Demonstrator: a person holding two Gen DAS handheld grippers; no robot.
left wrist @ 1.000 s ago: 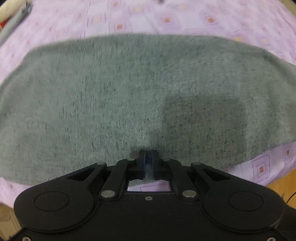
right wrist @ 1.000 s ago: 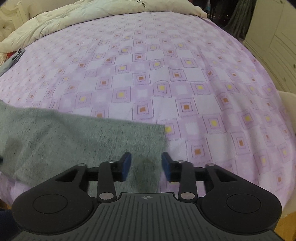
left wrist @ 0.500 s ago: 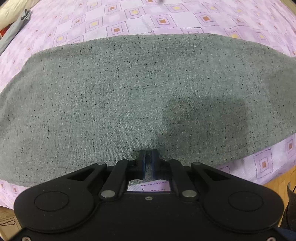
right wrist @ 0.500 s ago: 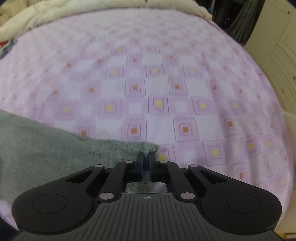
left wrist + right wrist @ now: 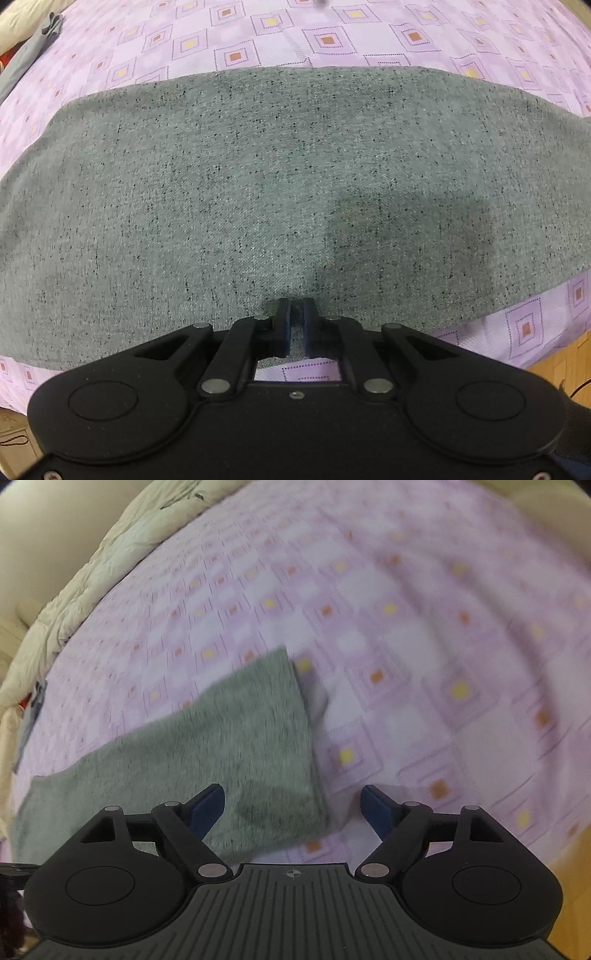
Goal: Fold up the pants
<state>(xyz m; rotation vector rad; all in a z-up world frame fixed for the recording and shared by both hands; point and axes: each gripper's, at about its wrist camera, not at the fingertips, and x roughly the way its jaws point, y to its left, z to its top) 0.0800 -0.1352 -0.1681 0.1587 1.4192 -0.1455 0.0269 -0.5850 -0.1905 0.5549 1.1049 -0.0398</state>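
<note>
Spread flat across a bed (image 5: 369, 33) dressed in a lilac sheet printed with nested squares: grey, black-flecked knit pants (image 5: 280, 177), already doubled into one long band, near edge running close to the mattress side.

Left tongs (image 5: 294, 325) pointed straight down, blue pads nearly together, pinching the near hem of the cloth. Probably kept clamped there as an anchor, so the band neither slides nor bunches while the other end gets handled.

Right tongs (image 5: 293, 808) spread wide, jaws just sprung apart, nothing gripped; blue fingers (image 5: 208, 806) hanging over the free end of the pants (image 5: 221, 746), one above the fabric, the other above bare sheet (image 5: 424, 635) past the cut edge. Whether that end touches either pad: impossible to tell through the motion blur. Likely a release after tugging the end straight, or a re-aim for a better bite before carrying it over.

Cream quilted duvet (image 5: 92, 568) bunched along the far edge, well apart from the work.
</note>
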